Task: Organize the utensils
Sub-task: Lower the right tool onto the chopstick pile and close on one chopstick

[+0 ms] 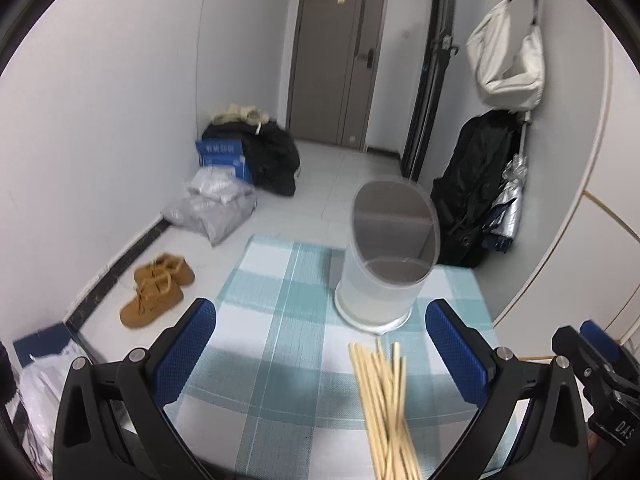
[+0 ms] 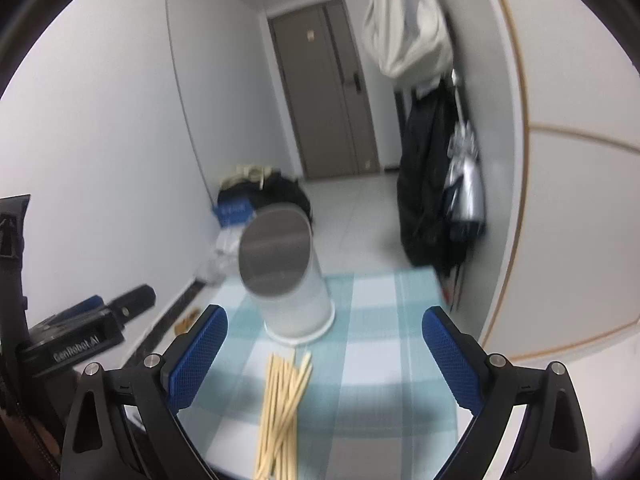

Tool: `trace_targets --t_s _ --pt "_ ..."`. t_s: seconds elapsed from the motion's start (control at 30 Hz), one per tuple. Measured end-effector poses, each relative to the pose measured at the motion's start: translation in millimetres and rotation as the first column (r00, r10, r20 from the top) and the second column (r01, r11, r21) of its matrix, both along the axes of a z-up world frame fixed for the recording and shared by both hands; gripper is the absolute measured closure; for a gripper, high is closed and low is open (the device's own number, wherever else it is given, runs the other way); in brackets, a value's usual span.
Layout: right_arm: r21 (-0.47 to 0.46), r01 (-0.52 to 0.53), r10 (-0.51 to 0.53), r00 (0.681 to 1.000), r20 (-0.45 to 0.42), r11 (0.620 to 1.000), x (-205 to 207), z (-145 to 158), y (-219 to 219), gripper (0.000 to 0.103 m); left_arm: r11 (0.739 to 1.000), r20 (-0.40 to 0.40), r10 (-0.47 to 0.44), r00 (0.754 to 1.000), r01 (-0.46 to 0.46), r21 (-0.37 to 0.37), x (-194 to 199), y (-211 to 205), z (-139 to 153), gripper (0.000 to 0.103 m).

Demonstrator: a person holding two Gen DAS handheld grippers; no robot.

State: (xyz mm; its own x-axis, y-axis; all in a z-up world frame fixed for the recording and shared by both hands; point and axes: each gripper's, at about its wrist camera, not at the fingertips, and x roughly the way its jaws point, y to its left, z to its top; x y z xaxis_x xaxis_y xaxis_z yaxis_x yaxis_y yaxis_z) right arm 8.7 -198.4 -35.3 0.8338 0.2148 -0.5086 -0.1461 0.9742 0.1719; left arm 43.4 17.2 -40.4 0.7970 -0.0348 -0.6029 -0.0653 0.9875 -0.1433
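The chopsticks lie in a loose, fanned bundle on the checked cloth of the table, their tips just short of the frosted cup that stands upright beyond them; they look light, stiff and smooth, likely to roll or splay, so I would pinch them across the middle of the bundle where they overlap most. The left tool has its blue pads spread wide and holds nothing, with the sticks lying toward its right pad. The right tool is likewise spread and bare, the bundle between its pads.
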Motion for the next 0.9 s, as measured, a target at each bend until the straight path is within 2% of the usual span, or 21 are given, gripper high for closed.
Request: trace_targets --t_s 0.1,0.2,0.27,0.33,0.4,0.47,0.63,0.77,0.9 --pt "0.005 -0.028 0.028 0.993 -0.114 1.0 22 -20 2 0.011 1.0 -0.058 0.011 0.998 -0.013 -0.026 14 10 -22 0.001" --pt "0.025 -0.058 0.062 0.971 -0.232 0.998 44 -43 5 0.021 0.999 -0.098 0.016 0.995 -0.02 -0.035 23 17 -40 0.001" --pt "0.05 -0.074 0.086 0.941 -0.326 0.996 60 -62 8 0.033 0.999 -0.12 0.016 0.993 -0.021 -0.04 28 21 -47 0.001" --pt "0.058 -0.076 0.093 0.908 -0.41 0.995 77 -80 12 0.038 0.999 -0.142 0.023 0.99 -0.029 -0.042 34 27 -54 0.001" --pt "0.056 -0.095 0.11 0.872 -0.477 0.994 91 -98 19 0.046 0.998 -0.163 0.021 0.986 -0.03 -0.054 41 32 -57 0.001" --pt "0.047 -0.109 0.118 0.843 -0.525 0.993 102 -110 27 0.058 0.997 -0.171 0.029 0.985 -0.041 -0.068 47 38 -57 0.001" --pt "0.029 -0.154 0.142 0.801 -0.582 0.988 117 -126 49 0.061 0.995 -0.173 0.041 0.984 -0.056 -0.087 57 50 -59 0.001" --pt "-0.009 -0.167 0.125 0.775 -0.62 0.986 125 -135 58 0.072 0.993 -0.183 0.036 0.983 -0.056 -0.108 56 53 -58 0.001" --pt "-0.025 -0.163 0.11 0.759 -0.641 0.986 126 -139 60 0.075 0.991 -0.189 0.035 0.981 -0.058 -0.117 56 55 -58 0.001"
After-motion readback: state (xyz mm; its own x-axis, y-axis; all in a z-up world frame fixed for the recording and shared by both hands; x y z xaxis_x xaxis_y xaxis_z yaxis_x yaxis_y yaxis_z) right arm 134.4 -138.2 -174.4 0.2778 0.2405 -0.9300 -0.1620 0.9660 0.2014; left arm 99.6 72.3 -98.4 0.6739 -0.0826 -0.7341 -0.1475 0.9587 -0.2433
